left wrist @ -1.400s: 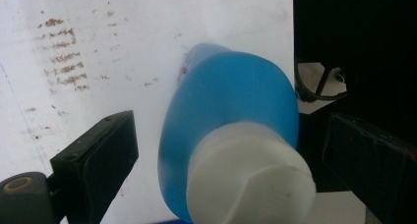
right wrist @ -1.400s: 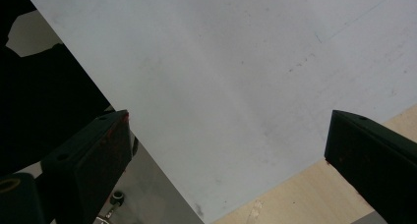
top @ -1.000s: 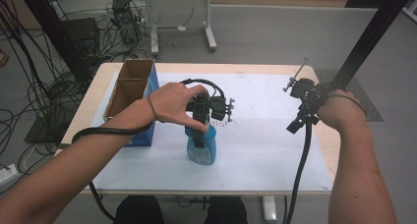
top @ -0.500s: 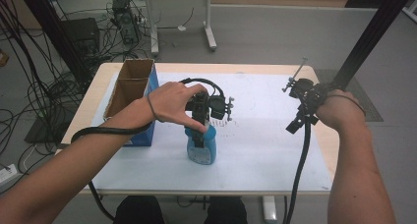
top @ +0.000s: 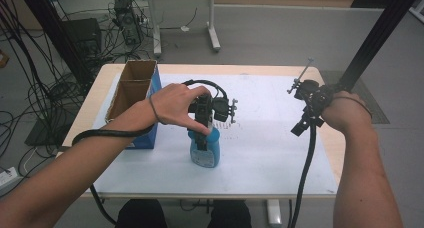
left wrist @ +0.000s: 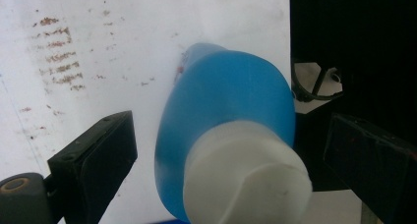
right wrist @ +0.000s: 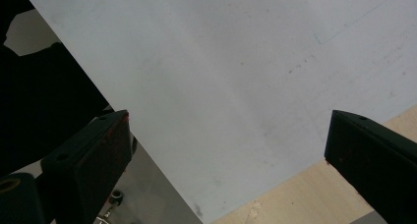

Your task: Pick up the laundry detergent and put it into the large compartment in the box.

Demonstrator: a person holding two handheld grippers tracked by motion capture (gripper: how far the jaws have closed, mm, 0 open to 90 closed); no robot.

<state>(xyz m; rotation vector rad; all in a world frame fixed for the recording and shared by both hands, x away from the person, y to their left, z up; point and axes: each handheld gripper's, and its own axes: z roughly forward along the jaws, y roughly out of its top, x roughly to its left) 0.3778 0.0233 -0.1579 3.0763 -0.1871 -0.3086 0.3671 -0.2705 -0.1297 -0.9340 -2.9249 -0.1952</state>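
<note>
Straddling a smooth, rounded blue bottle (left wrist: 221,116) (perhaps plastic): left tongs (left wrist: 236,155), spread.

The place reads as a robotics or research lab rather than a home. The counter (top: 280,73) is a plain wooden work surface covered with a white sheet (top: 270,138), standing on a bare grey floor (top: 280,33). At the far left, bundles of black cables (top: 30,83) hang and trail beside dark electronic equipment (top: 82,35). Another adjustable-leg desk (top: 212,23) stands farther back, and a black metal frame post (top: 380,33) rises at the right.
</note>
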